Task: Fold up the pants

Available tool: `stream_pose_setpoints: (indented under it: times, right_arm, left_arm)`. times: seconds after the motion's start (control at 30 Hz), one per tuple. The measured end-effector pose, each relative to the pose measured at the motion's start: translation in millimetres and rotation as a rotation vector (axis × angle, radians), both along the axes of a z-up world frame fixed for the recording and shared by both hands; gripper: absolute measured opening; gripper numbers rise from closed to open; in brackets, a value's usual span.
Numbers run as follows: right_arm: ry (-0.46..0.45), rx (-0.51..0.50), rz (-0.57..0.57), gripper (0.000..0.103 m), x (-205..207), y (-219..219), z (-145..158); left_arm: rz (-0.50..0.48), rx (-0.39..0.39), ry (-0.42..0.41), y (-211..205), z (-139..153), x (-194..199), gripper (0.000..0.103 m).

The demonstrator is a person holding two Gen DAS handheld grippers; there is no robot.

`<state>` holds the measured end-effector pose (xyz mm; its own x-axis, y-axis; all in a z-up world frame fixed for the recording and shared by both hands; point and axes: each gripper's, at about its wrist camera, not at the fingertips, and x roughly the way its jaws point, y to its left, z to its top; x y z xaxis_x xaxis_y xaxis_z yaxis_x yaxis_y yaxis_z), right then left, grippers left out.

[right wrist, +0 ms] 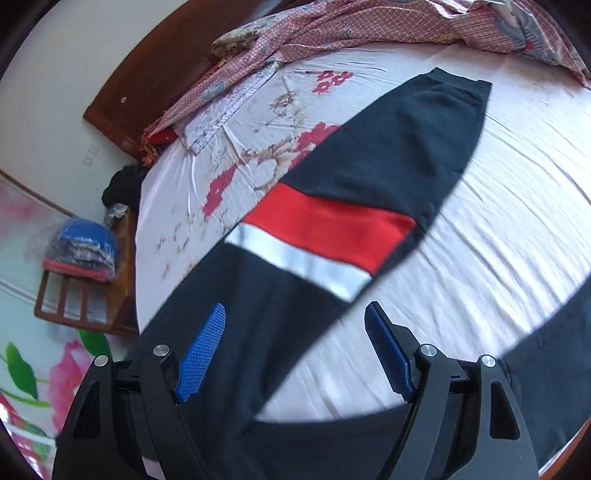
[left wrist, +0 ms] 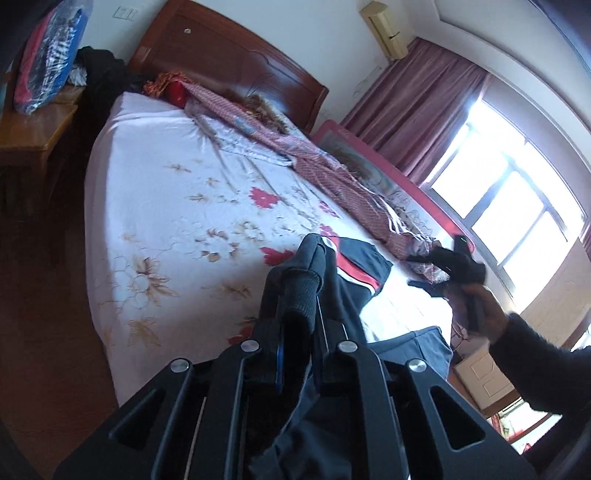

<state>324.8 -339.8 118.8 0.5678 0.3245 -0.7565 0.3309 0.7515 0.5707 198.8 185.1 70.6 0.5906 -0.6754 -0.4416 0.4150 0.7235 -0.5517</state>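
The pants (right wrist: 369, 177) are dark navy with a red and a silver band across one leg. That leg lies stretched out on the bed, its cuff at the far end. My right gripper (right wrist: 295, 343) is open, its blue pads (right wrist: 201, 354) spread above the upper part of the pants, holding nothing. My left gripper (left wrist: 314, 280) is shut on the pants (left wrist: 354, 273), pinching a ribbed hem and lifting the fabric off the bed. The right gripper (left wrist: 458, 266) and the hand holding it show in the left wrist view, at the right.
The bed (left wrist: 159, 206) has a white floral sheet. A crumpled red checked quilt (right wrist: 332, 29) lies along its far side by the wooden headboard (left wrist: 221, 55). A nightstand (left wrist: 33, 129) with bagged clothes stands beside the bed. A window (left wrist: 509, 199) is at the right.
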Motion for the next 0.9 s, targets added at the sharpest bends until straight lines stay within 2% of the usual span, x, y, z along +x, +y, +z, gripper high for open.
stream_pose_setpoints:
  times: [0.1,0.2,0.27,0.37,0.4,0.43,0.47,0.5,0.6,0.67,0.8,0.9]
  right_arm:
    - [0.117,0.105,-0.037,0.077,72,0,-18]
    - [0.201,0.155,-0.075,0.077,116,7,-41]
    - [0.235,0.151,-0.13,0.077,129,10,-51]
    - [0.343,0.069,-0.153,0.077,140,14,-71]
    - [0.347,0.072,-0.147,0.063,141,14,-77]
    - [0.326,0.076,-0.14,0.029,139,12,-78]
    - [0.296,0.072,-0.121,0.01,136,12,-76]
    - [0.267,0.055,-0.094,0.009,132,13,-71]
    - [0.148,0.086,-0.055,0.006,102,-1,-45]
    - [0.063,0.14,-0.054,0.006,66,-20,-24]
    - [-0.061,0.198,-0.037,0.006,-33,-52,9]
    - [-0.107,0.227,-0.046,0.006,-116,-65,15]
  left_arm:
    - [-0.04,-0.013,-0.03,-13,14,-19,0.01]
    - [-0.063,-0.009,-0.048,-21,21,-31,0.01]
    - [-0.08,0.005,-0.058,-25,22,-39,0.01]
    - [-0.105,0.036,-0.067,-32,23,-49,0.01]
    - [-0.115,0.041,-0.071,-33,23,-52,0.01]
    - [-0.121,0.053,-0.077,-35,24,-54,0.01]
    - [-0.124,0.064,-0.078,-36,24,-57,0.01]
    - [-0.119,0.072,-0.076,-36,23,-58,0.01]
    - [-0.052,0.084,-0.063,-24,21,-60,0.01]
    - [0.013,0.082,-0.056,-9,19,-61,0.01]
    - [0.078,0.063,-0.035,9,16,-67,0.01]
    - [0.073,0.093,-0.044,6,21,-85,0.011]
